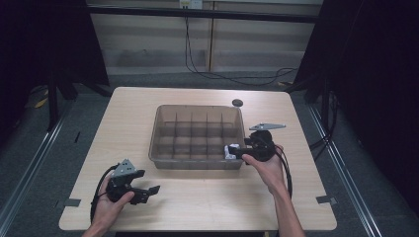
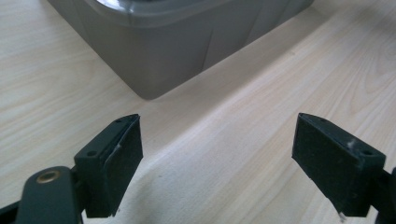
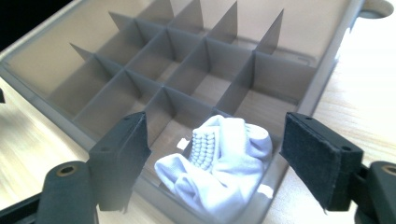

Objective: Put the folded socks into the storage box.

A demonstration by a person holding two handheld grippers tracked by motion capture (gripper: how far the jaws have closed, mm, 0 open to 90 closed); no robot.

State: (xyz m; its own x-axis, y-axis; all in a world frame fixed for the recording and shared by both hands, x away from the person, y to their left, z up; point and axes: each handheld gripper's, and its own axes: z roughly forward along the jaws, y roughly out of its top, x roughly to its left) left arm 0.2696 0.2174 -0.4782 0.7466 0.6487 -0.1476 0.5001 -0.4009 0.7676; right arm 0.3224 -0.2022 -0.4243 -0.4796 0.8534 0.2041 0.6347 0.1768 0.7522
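White sock (image 3: 224,161) lies between the wide-open right hand-held gripper (image 3: 217,154).

A light wooden table (image 1: 197,197) stands on grey floor (image 1: 44,163) before pale wall panels (image 1: 148,39).

A translucent grey divided bin (image 1: 168,123) sat near the middle of the counter (image 1: 123,113), its thin partitions forming a grid of small open-topped compartments. A bundled white sock (image 3: 219,161), with a ribbed knit patch showing, lay crumpled in a corner compartment at the bin's near right end.
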